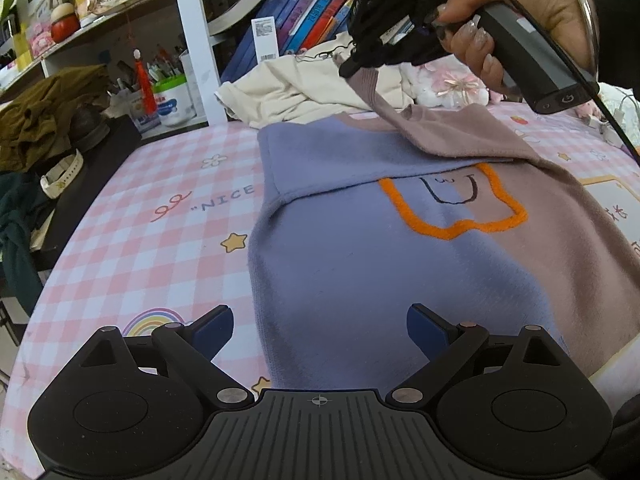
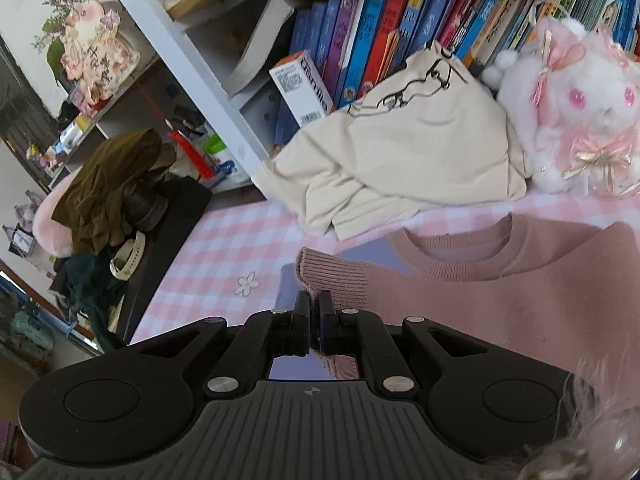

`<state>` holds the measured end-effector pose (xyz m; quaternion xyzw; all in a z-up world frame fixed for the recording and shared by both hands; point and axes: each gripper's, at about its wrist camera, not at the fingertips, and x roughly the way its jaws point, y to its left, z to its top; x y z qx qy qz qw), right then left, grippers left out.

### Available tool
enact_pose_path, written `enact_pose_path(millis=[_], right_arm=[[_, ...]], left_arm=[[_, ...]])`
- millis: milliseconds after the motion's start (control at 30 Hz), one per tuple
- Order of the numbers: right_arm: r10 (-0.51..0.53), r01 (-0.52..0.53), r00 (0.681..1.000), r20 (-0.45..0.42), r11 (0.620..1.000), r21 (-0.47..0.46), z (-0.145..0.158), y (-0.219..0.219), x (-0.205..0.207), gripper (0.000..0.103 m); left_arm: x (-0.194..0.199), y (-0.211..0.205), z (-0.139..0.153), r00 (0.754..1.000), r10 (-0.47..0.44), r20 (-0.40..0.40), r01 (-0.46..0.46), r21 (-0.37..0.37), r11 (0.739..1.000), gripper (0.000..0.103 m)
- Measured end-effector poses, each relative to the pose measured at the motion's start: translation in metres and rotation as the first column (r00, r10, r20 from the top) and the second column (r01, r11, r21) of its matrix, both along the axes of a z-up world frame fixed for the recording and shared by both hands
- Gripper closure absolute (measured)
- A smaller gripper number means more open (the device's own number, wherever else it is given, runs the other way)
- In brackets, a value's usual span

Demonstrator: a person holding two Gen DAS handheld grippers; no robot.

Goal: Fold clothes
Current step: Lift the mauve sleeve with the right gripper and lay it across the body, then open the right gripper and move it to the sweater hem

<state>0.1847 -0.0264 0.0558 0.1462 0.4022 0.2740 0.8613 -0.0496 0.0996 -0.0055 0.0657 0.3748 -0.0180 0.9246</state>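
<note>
lilac-and-mauve fleece sweatshirt [image 1: 360, 264] lies flat on the pink checked bedsheet [image 1: 168, 216], its ribbed mauve cuff [image 2: 332, 280] clamped in the right gripper [image 2: 315, 312], while the left gripper [image 1: 320, 324] hovers spread wide, empty.

Sweater [image 1: 340, 272]: fuzzy fleece cloth, ribbed knit cuff [image 2: 332, 280]. Grippers: matt black plastic. Bedsheet [image 1: 160, 220]: smooth checked cotton.

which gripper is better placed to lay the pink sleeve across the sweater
Right. The right gripper is already shut on the pink sleeve's cuff and holds it above the sweater. The left gripper is open and empty over the hem end, far from the sleeve.
</note>
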Motion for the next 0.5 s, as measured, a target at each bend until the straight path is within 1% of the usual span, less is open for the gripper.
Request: enact_pose_path(millis=[67,133,200,233,333,500], right_arm=[[0.003,-0.003,1.0,-0.013,1.0,0.006,-0.002,0.001,0.0,0.097],[0.009,-0.009,1.0,-0.025,1.0,0.027,-0.003,-0.001,-0.001,0.091],[0.012,-0.01,0.999,-0.029,0.998,0.056,-0.003,-0.003,-0.001,0.071],[0.009,-0.008,1.0,-0.023,0.998,0.065,-0.001,-0.005,-0.002,0.056],[0.006,-0.006,1.0,0.0,0.998,0.062,0.003,-0.009,-0.008,0.056],[-0.019,0.019,1.0,0.004,0.999,0.034,0.002,-0.025,-0.02,0.056]], left_arm=[[-0.001,0.001,0.0,1.0,0.001,0.0,-0.001,0.0,1.0,0.007],[-0.001,0.002,0.0,1.0,0.002,0.002,-0.002,0.0,1.0,0.007],[-0.001,0.003,0.001,1.0,0.0,0.005,0.0,0.0,1.0,0.007],[-0.001,0.003,0.001,1.0,-0.002,0.007,0.002,0.0,1.0,0.007],[0.0,0.003,0.002,1.0,-0.011,0.014,0.011,-0.003,1.0,0.007],[0.005,0.002,0.002,0.999,-0.027,0.017,0.027,-0.013,1.0,0.007]])
